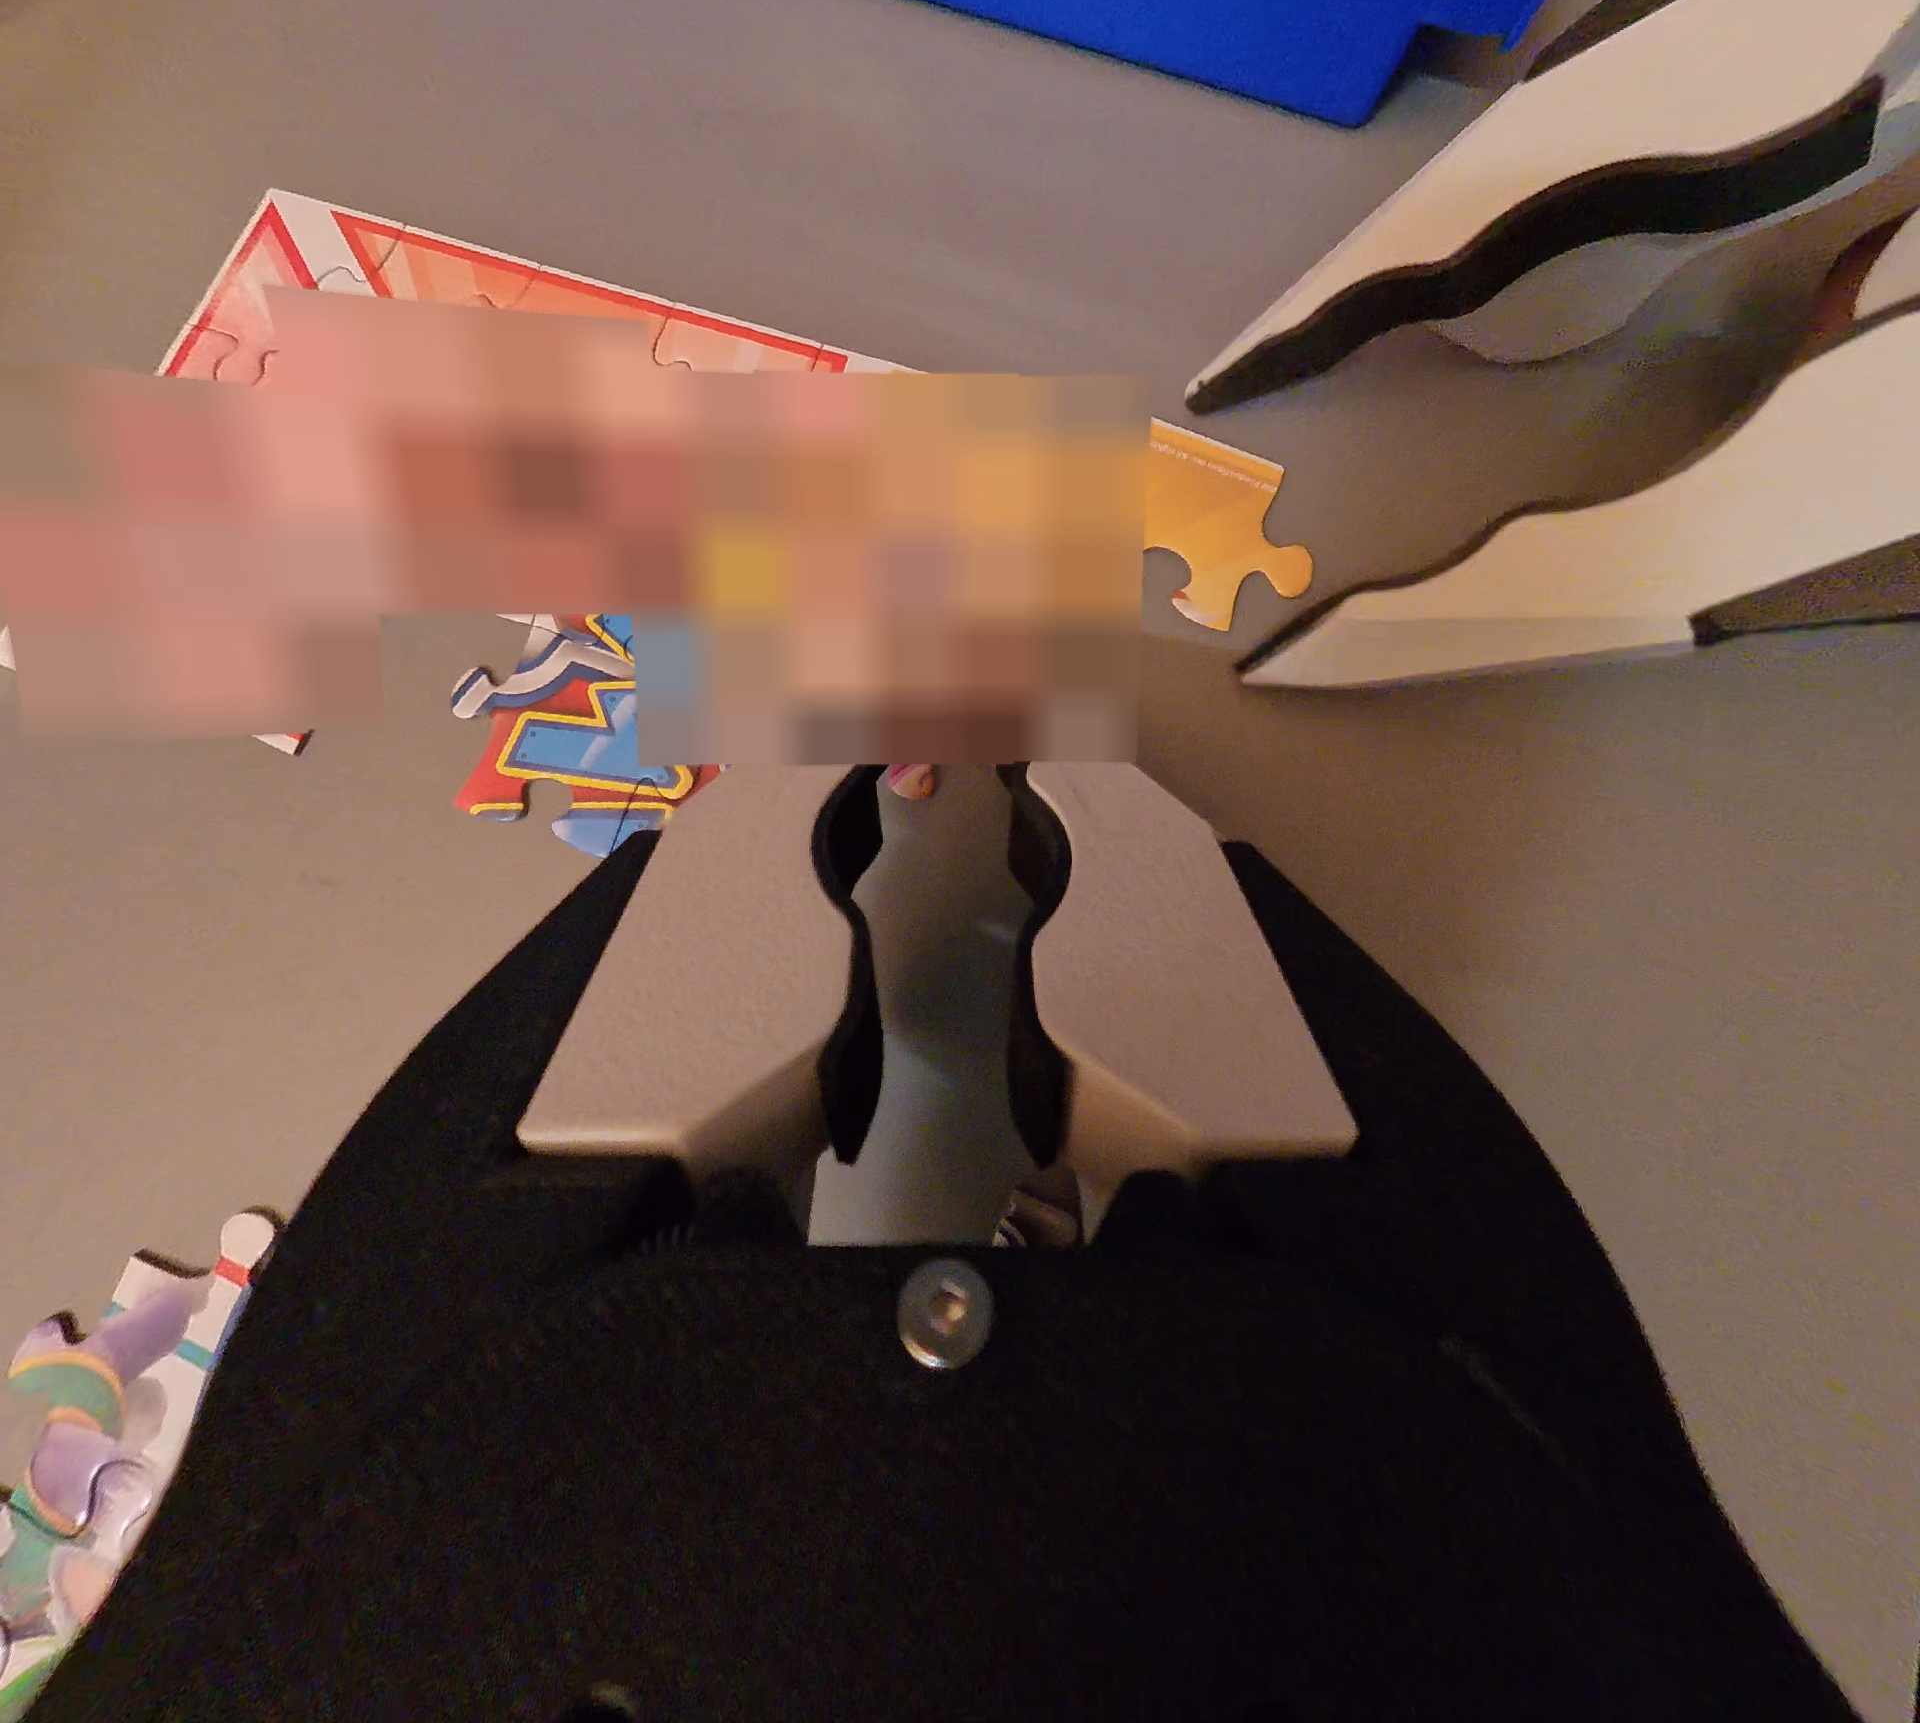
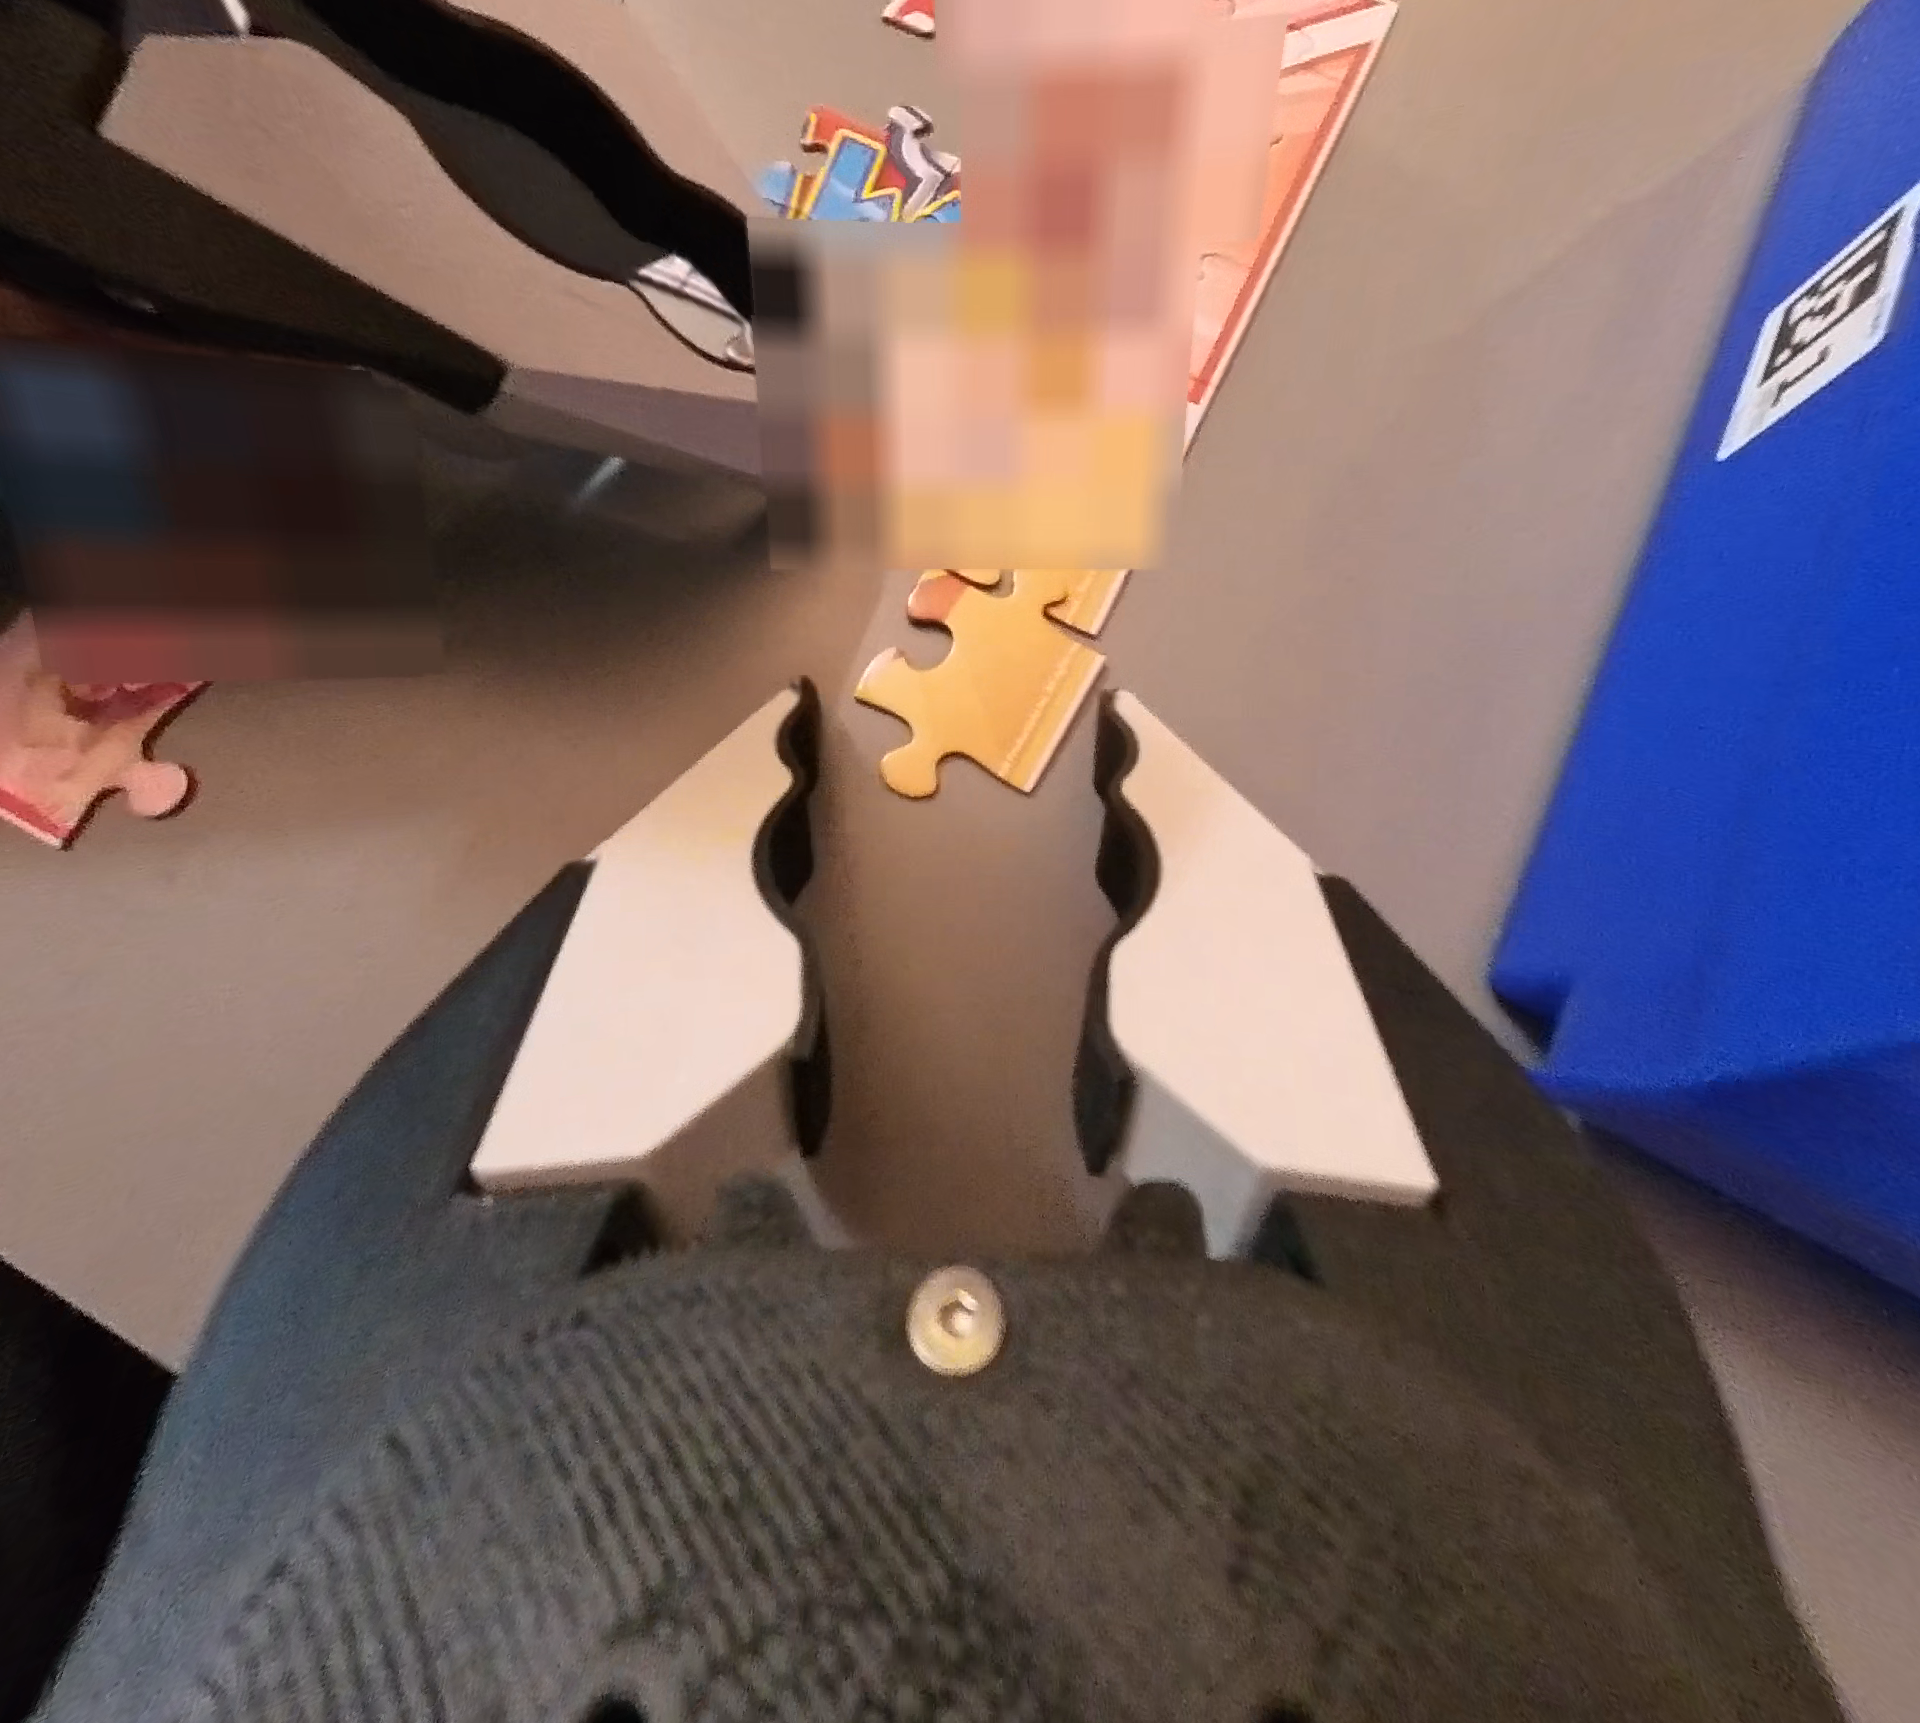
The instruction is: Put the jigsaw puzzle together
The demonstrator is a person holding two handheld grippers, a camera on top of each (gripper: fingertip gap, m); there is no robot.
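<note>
Fingers of the right gripper (image 2: 951,717) stand wide apart with nothing pressed between them, just short of a flat yellow cardboard jigsaw piece (image 2: 982,707) lying on the grey tabletop (image 2: 1351,634). Beyond it lies the large partly assembled red-bordered puzzle (image 2: 1309,146), beside a blue plastic bin (image 2: 1714,738). Narrowly parted, the left gripper (image 1: 940,785) has its tips hidden under blur; what it holds I cannot tell.

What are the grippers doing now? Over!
Right gripper open, yellow puzzle piece lying loose before it. Left gripper fingertips hidden, at the partly built puzzle. Blue box beside.
</note>
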